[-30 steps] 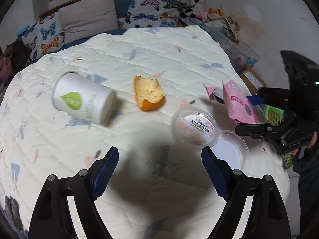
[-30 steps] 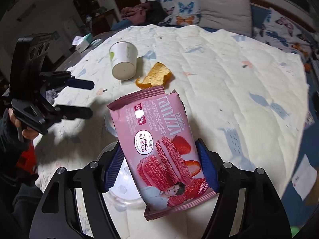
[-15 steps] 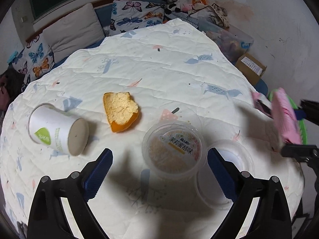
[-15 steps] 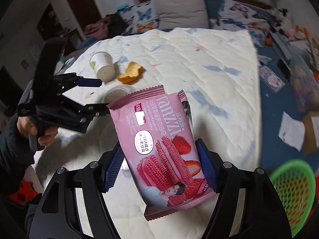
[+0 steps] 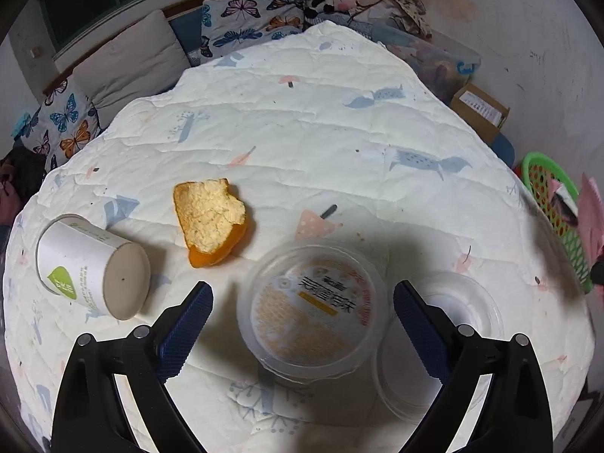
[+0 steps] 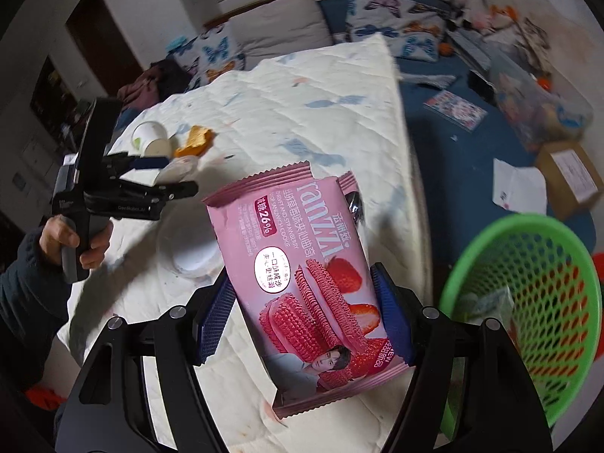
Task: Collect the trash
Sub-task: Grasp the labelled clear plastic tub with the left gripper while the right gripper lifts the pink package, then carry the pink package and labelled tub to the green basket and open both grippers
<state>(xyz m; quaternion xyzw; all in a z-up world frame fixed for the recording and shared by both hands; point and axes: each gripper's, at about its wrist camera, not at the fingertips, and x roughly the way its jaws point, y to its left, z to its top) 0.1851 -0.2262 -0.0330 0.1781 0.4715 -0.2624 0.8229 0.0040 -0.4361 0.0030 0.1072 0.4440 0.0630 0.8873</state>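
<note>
My right gripper [image 6: 302, 279] is shut on a pink cookie packet [image 6: 302, 264], held in the air beside the bed's edge, left of a green mesh basket [image 6: 528, 302]. My left gripper [image 5: 302, 294] is open and points down over a clear plastic tub with a printed label [image 5: 313, 309], which lies between its blue fingers; neither pad touches it. A clear lid [image 5: 453, 324] lies just right of the tub. An orange peel piece [image 5: 211, 222] and a tipped white paper cup [image 5: 90, 268] lie to the left on the white quilt [image 5: 339, 132].
The basket [image 5: 555, 211] stands on the floor off the bed's right side. A cardboard box [image 6: 570, 177], papers and a storage bin litter the blue floor. Pillows [image 5: 128, 64] and plush toys line the far end. A hand [image 6: 75, 241] holds the left gripper's handle.
My left gripper moved in over the tub, which now lies between wider fingers. My right gripper carried the packet off the bed's side, and the green basket came into its view.
</note>
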